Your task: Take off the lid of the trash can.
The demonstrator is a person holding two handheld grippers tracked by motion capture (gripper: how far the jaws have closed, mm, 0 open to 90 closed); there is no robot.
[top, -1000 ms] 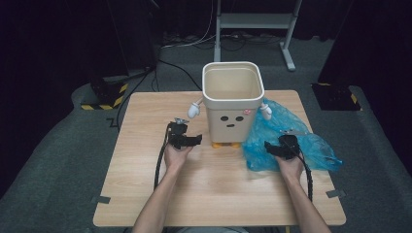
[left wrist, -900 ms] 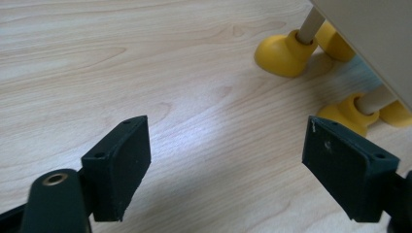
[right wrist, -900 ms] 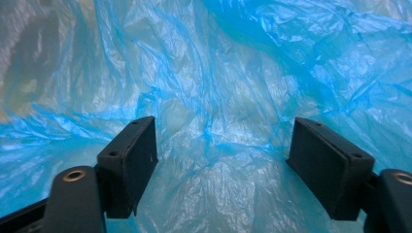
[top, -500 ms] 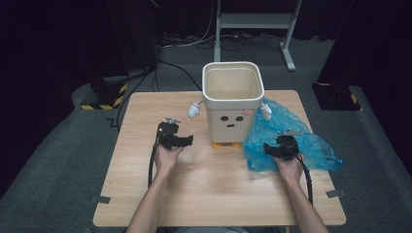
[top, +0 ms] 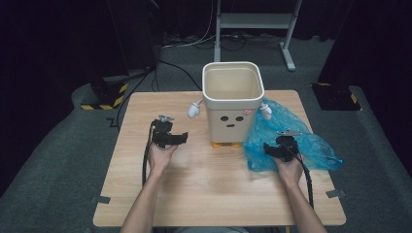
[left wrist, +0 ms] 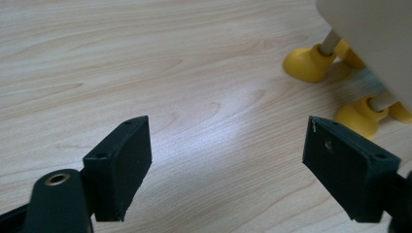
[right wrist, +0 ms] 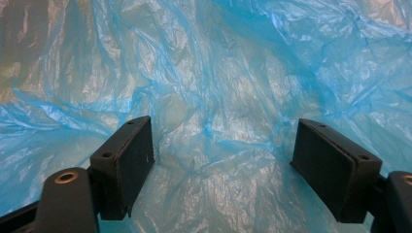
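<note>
You are hovering the right gripper [right wrist: 221, 160], jaws wide open, over the crumpled blue plastic bag [right wrist: 228, 73] at lower centre; pinch one raised fold. Left gripper [left wrist: 226, 160] is gaping empty.

Bare table [top: 214, 184] in front of me, free to cross. Bin [top: 232, 104] blocks the middle; crumpled blue bag [top: 311, 145] clutters its right side.
</note>
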